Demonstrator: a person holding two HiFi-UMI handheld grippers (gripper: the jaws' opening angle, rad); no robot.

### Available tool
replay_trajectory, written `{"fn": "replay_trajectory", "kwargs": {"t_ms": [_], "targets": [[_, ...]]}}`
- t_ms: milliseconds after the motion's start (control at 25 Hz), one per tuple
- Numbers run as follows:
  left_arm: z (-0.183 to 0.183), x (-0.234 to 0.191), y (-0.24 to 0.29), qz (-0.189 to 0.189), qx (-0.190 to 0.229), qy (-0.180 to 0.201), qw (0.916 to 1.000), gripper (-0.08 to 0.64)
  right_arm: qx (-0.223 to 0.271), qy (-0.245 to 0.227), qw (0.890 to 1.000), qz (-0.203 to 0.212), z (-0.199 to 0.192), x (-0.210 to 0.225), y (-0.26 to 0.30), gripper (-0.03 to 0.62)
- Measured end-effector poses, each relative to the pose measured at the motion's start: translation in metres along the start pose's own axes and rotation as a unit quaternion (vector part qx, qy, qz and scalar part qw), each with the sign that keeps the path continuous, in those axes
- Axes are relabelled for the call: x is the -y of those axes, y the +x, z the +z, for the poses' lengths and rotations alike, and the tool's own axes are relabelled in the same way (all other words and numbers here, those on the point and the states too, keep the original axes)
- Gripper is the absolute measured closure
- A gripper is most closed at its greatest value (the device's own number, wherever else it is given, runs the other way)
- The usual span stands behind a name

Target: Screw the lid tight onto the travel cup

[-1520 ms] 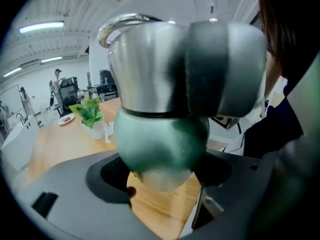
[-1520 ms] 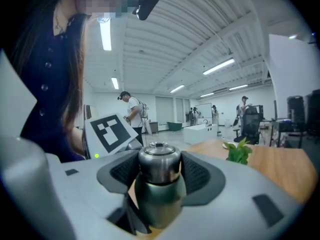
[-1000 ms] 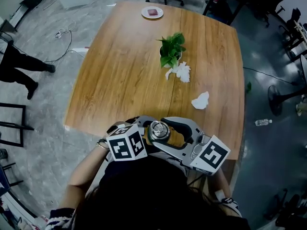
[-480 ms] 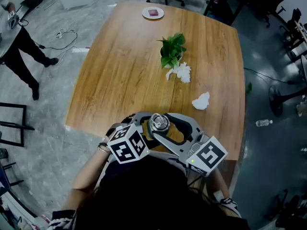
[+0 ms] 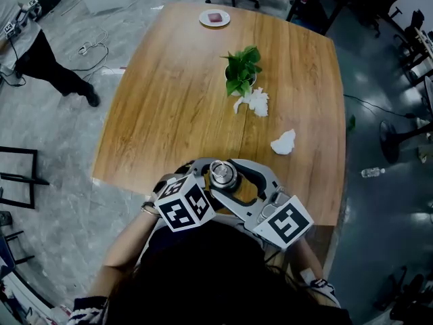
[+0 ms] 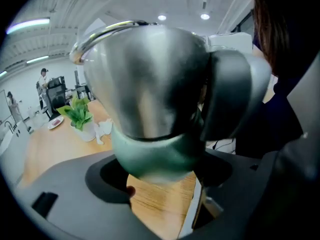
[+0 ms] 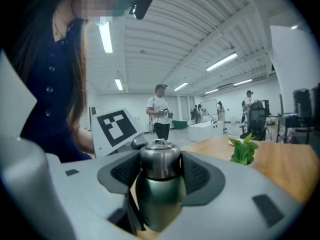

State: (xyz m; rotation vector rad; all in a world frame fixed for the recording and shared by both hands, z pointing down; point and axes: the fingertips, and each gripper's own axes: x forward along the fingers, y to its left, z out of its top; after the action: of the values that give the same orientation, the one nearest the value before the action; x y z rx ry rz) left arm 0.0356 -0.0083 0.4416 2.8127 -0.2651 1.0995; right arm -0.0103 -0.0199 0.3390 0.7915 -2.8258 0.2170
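Observation:
The travel cup has a green body [image 6: 155, 151] and a steel lid [image 5: 221, 174], and it is held over the table's near edge. My left gripper [image 5: 211, 181] comes in from the left, its jaws shut on the green body [image 7: 157, 199]. From the right, my right gripper [image 5: 224, 177] has its ribbed pads [image 7: 196, 175] against both sides of the lid [image 7: 160, 160]; these jaws have just been closing slightly on it. In the left gripper view the cup fills the frame, with one dark right-gripper finger [image 6: 225, 94] pressed on the lid [image 6: 145, 79].
On the wooden table [image 5: 176, 107] stand a small potted plant [image 5: 242, 70], crumpled tissues [image 5: 254, 101] [image 5: 283, 142] and a small plate [image 5: 215, 17] at the far edge. A person [image 5: 40, 59] walks on the floor to the left. Office chairs stand beyond the table.
The right gripper's marker cube has swung left and slightly down around the lid. The left cube has shifted a little right. The person on the floor has walked further up the left side.

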Motion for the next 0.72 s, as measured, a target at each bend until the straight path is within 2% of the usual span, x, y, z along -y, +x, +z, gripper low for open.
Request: {"fn": "replay_trajectory", "kwargs": {"t_ms": [280, 440, 560, 640, 720], "targets": [[-0.011, -0.012, 0.003, 0.037, -0.02, -0.013, 0.999, 0.173, -0.002, 0.008, 1.0, -0.015, -0.005, 0.007, 0.001, 0.341], [-0.019, -0.025, 0.0, 0.068, -0.019, -0.031, 0.997, 0.173, 0.023, 0.021, 0.999, -0.029, 0.006, 0.015, -0.007, 0.341], [-0.023, -0.035, -0.006, 0.094, -0.018, -0.035, 0.9948, 0.178, 0.04, 0.035, 0.997, -0.06, 0.01, 0.031, -0.017, 0.342], [-0.018, -0.039, -0.012, 0.103, 0.006, -0.045, 0.9936, 0.184, 0.049, 0.056, 0.995, -0.069, 0.011, 0.04, -0.021, 0.342], [-0.005, -0.048, -0.022, 0.123, 0.063, -0.077, 0.9873, 0.198, 0.057, 0.089, 0.992, -0.071, 0.011, 0.046, -0.024, 0.353]]}}
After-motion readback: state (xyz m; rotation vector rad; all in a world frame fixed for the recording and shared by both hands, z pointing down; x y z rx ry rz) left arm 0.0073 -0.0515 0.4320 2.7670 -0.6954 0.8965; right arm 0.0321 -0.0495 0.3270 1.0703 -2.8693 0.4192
